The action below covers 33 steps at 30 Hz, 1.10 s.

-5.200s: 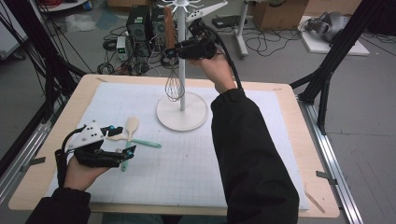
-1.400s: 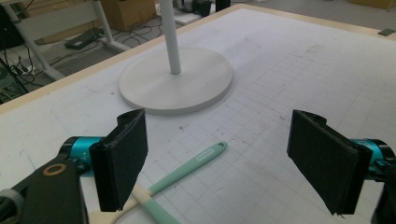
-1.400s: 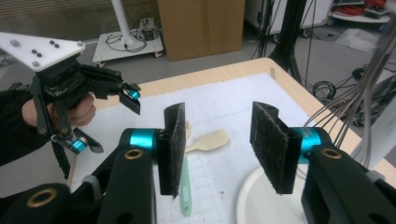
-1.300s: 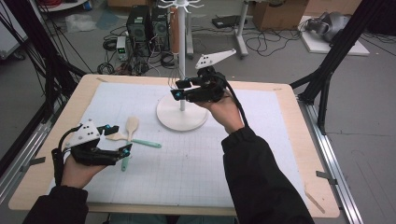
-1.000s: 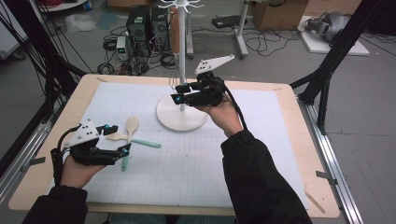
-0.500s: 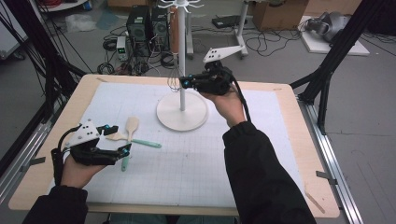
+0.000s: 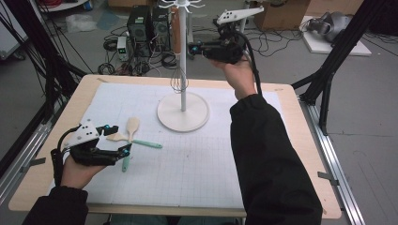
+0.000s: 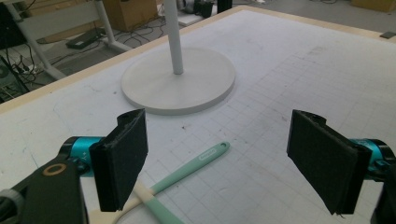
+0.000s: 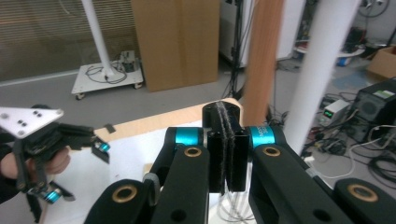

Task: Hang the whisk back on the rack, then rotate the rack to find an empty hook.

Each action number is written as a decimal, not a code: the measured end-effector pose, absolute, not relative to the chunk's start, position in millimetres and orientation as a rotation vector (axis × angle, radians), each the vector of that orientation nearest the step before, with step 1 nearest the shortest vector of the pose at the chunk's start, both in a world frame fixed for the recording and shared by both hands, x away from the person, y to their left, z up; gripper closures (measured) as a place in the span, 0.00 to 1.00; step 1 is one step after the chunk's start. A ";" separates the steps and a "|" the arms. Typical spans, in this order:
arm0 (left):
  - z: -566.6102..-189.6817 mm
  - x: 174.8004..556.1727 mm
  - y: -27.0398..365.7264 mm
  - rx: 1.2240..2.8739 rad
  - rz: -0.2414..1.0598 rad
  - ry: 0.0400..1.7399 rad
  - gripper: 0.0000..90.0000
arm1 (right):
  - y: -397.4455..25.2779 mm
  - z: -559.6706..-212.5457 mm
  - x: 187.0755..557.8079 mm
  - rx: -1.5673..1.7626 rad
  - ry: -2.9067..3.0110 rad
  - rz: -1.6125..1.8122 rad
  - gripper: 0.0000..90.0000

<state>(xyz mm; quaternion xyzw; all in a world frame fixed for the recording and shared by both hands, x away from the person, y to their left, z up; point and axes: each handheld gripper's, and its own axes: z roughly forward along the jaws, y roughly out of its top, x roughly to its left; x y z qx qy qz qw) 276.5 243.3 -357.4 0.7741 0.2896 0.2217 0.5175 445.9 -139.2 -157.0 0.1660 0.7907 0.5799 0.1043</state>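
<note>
Currently right gripper (image 7: 193, 48) raised beside stand pole (image 7: 182, 70), jaws pressed together, nothing between (pads meet in right gripper view). Whisk (image 7: 178, 82) hangs on stand, below gripper. Left gripper (image 7: 123, 151) low over mat (image 7: 197, 159), jaws wide, above crossed spatula (image 7: 143, 143) and wooden spoon (image 7: 131, 127).

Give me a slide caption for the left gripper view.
Open left gripper hovers over crossed teal spatula and wooden spoon near the rack base.
</note>
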 end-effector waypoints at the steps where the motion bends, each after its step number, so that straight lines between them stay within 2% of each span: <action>1: -357.4 276.4 243.3 1.858 0.531 0.696 0.23 | -139.9 -152.3 447.7 0.491 2.324 1.721 0.99; 11: -357.1 277.4 243.5 1.853 0.527 0.693 0.23 | -147.2 -117.6 459.9 0.513 2.246 1.714 0.99; 33: -357.2 277.9 243.5 1.850 0.521 0.689 0.23 | -131.4 -108.1 468.9 0.534 2.225 1.706 0.99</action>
